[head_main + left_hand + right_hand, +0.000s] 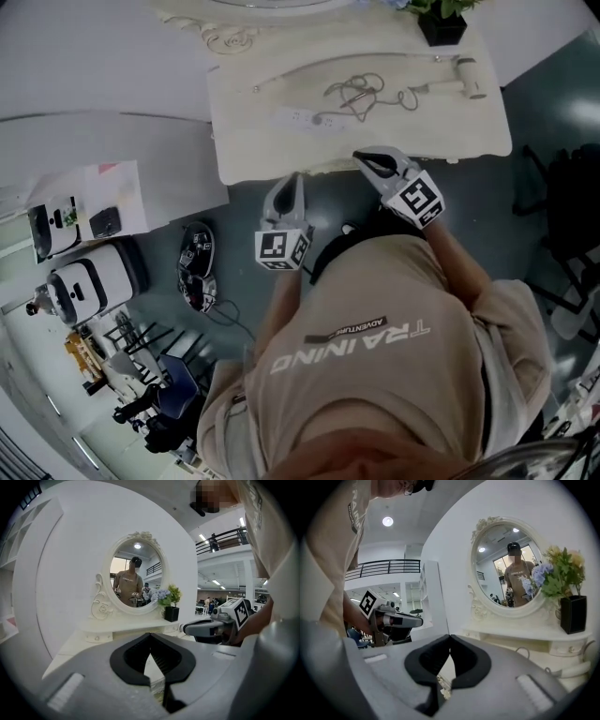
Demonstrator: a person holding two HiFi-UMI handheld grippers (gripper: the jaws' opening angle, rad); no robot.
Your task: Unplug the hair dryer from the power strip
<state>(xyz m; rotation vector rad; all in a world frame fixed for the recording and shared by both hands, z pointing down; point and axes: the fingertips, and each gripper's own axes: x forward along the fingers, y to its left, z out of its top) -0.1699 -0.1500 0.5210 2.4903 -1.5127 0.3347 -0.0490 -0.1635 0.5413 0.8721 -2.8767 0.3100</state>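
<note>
In the head view a white power strip (298, 119) lies on the cream dressing table (244, 141), with a grey cord (361, 94) looping from it to the white hair dryer (466, 77) at the right end. Both grippers hover at the table's near edge, short of these things. My left gripper (294, 178) is shut with nothing in it, its black pads (161, 660) meeting. My right gripper (360, 156) is shut and empty too, pads (464, 660) together. Each gripper view shows the other gripper: the right gripper (206, 627) and the left gripper (396, 619).
An oval mirror (136, 573) in an ornate white frame stands at the back of the table, with a flower plant in a black pot (574, 613) beside it. On the floor at left are a white stand with headsets (84, 272) and small devices (197, 262).
</note>
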